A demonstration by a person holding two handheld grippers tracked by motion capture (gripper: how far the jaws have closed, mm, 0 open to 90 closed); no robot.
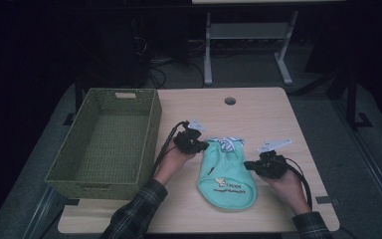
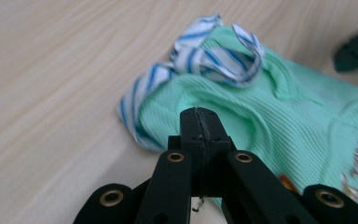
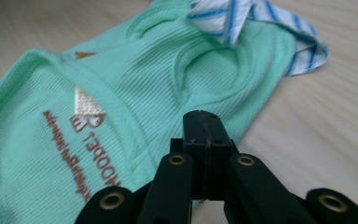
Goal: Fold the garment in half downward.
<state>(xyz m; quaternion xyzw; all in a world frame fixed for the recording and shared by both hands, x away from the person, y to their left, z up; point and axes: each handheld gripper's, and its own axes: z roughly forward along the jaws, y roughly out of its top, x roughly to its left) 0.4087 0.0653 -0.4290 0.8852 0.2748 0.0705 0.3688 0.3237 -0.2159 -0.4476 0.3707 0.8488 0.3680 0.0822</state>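
Beside the green garment, both tools' jaws are closed, empty.

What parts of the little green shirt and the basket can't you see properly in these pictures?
- Small mint-green ribbed garment: its brown lettering is too small in the high view, cut off by the edge in the left gripper view, upside down and blurry in the right gripper view.
- Whether the shut left gripper and right gripper pinch any cloth: the jaws hide it.
- Green woven basket: its near wall hides the floor behind it.
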